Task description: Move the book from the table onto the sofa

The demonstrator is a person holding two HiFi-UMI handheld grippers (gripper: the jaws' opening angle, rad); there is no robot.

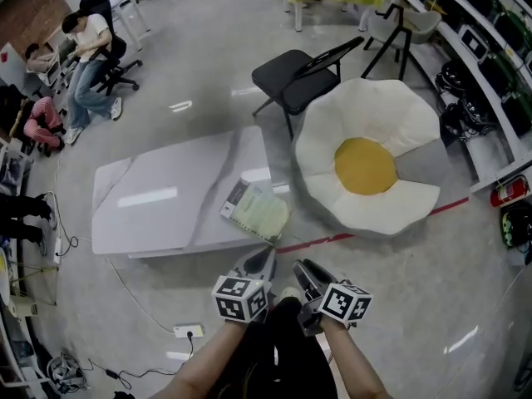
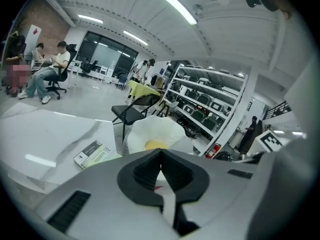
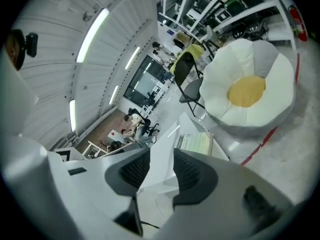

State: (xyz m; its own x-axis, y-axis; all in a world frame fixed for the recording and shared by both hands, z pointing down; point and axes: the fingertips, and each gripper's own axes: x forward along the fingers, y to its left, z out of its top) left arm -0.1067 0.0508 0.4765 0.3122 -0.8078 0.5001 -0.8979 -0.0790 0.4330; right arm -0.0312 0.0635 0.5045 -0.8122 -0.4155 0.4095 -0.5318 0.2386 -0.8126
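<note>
Lying on glossy marbled table, thin green book near egg-shaped sofa

The shiny grey floor is wide. A black folding metal chair stands on it. Tall white shelves line one side. Long white lights glow overhead.

The table at centre left is pale grey-white with faint darker veins, like marble. The book looks pale yellow-green with a white strip along one edge. The sofa at right is white with a yolk-yellow centre and grey beneath. The folding chair above is black. Red tape stripes the glossy grey floor. The left gripper and right gripper are grey with black jaw linings, their cubes patterned in black-and-white squares.
</note>
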